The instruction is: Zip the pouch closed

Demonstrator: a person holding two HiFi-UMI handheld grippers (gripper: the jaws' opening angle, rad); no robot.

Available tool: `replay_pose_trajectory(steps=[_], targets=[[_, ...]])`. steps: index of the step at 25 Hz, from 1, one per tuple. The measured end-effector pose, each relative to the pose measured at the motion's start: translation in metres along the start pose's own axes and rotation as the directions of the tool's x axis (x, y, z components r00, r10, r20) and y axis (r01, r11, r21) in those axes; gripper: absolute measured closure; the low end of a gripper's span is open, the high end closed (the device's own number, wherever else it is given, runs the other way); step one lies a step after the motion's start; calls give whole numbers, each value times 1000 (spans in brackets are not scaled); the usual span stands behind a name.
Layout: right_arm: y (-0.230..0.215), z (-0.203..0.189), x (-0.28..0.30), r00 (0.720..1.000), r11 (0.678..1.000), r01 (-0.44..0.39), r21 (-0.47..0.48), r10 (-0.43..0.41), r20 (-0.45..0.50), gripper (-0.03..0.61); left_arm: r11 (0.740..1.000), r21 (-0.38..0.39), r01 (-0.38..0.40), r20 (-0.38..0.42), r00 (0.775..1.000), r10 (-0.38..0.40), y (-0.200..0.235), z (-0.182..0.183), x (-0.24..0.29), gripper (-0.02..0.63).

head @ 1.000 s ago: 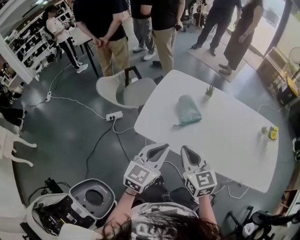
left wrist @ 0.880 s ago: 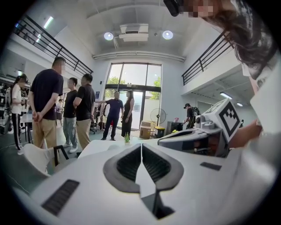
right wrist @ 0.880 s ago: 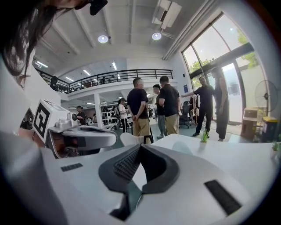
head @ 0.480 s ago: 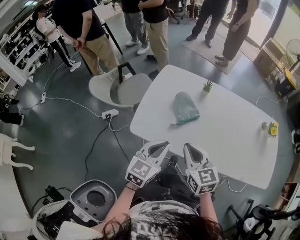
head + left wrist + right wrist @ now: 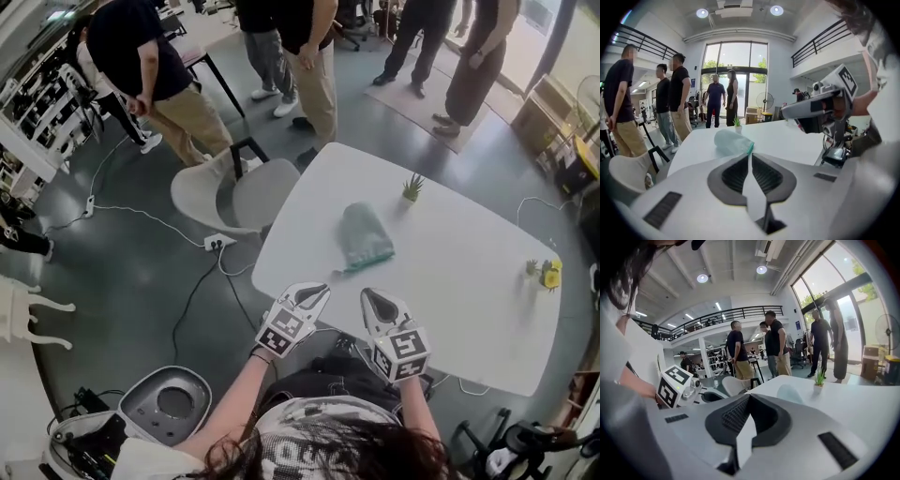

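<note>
Hovering near the white table's (image 5: 469, 272) front edge, the left gripper (image 5: 319, 291), empty, is just opening; the right gripper's (image 5: 369, 296) jaws are together, empty; the teal pouch (image 5: 364, 236) lies ahead.

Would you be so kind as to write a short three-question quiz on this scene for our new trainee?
1. True or false: the pouch lies on the white table, apart from the right hand-held gripper.
2. What stands on the table beyond the pouch, nearer the far edge?
A. a small potted plant
B. a coffee mug
C. an open laptop
3. Fill the gap: the right hand-held gripper's jaws are ____, with nothing between them.

Key: 1 true; 2 A; 3 shut.
</note>
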State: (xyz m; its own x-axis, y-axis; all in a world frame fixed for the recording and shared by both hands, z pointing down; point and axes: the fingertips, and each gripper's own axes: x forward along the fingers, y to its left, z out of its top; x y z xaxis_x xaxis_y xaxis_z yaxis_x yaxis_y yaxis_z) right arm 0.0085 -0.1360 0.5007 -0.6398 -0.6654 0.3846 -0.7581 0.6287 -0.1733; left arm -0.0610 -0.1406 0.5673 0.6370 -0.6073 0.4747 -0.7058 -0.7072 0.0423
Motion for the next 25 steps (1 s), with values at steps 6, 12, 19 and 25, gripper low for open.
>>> replay_pose_trajectory(steps=[6,12,19,25], targets=[[-28,-9,24,999,999,-30,30,31,-42,581,998,58,27,-114,993,-20,29,-27,41,482],[-54,-18,30,997,998,-33,55,37,-68,581,979,164,124,-304,950,-69,37,-58,84,482],[-68,-32,31,994,997,-43,63,49,-96,581,941,241,238,-435,893,-114,34,-76,118,486],[-70,-40,41,990,996,-52,67,60,-125,581,936,220,276,-462,874,-149,30,-77,128,581]])
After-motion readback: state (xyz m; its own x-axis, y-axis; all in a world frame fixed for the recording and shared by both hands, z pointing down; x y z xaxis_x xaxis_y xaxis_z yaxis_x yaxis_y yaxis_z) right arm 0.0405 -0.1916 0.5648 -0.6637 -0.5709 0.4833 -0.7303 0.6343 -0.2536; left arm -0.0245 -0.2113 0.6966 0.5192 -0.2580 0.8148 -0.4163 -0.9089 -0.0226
